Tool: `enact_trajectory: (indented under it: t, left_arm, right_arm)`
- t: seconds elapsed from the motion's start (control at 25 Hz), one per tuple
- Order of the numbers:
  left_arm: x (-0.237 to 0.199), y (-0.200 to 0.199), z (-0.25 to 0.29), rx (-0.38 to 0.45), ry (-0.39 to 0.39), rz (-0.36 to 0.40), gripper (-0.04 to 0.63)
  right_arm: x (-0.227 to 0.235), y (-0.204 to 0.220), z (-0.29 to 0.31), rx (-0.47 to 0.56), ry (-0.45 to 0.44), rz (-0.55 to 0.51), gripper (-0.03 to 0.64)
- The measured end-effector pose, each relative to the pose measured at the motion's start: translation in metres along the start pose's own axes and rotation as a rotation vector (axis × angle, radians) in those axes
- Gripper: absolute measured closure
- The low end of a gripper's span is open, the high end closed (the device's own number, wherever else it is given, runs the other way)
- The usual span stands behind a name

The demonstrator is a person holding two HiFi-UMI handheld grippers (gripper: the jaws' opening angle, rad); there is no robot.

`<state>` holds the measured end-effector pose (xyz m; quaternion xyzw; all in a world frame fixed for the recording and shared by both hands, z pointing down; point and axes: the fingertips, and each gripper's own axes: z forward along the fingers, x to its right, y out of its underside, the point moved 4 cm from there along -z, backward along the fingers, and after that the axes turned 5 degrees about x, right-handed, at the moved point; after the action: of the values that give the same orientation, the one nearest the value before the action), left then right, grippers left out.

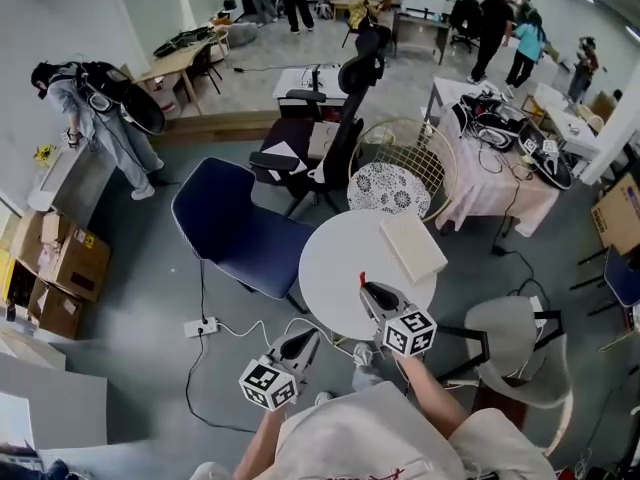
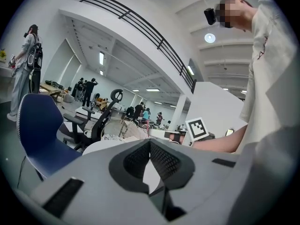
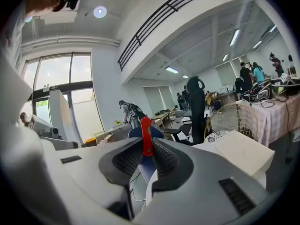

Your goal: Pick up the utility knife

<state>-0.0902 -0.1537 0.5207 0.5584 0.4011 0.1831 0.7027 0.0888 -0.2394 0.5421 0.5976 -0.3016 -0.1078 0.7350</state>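
Observation:
The utility knife (image 1: 363,280) is slim and red. My right gripper (image 1: 368,290) is shut on it and holds it in the air over the near side of the round white table (image 1: 335,268). In the right gripper view the knife (image 3: 146,135) stands upright between the dark ribbed pads (image 3: 164,159), its tip poking above them. My left gripper (image 1: 306,340) hangs lower, off the table's near left edge, with its jaws together and nothing in them. In the left gripper view the pads (image 2: 164,161) meet at the tip, and the right gripper's marker cube (image 2: 197,129) shows beyond.
A flat white box (image 1: 412,246) lies on the table's right side. A blue chair (image 1: 235,228) stands to the left, a black office chair (image 1: 335,138) and a wire chair (image 1: 400,178) behind, and a white chair (image 1: 520,358) at the right. A power strip (image 1: 200,326) and cable lie on the floor.

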Motion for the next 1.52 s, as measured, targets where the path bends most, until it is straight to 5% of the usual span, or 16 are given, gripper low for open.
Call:
enact_trajectory:
  t: [0.8, 1.52]
  left_arm:
    - [0.069, 0.032, -0.070, 0.014, 0.125, -0.010, 0.583]
    - [0.229, 0.101, -0.133, -0.050, 0.176, 0.019, 0.583]
  right_arm:
    - [-0.155, 0.037, -0.151, 0.069, 0.084, -0.070, 0.543]
    - [-0.219, 0.086, -0.323, 0.099, 0.081, -0.068, 0.545]
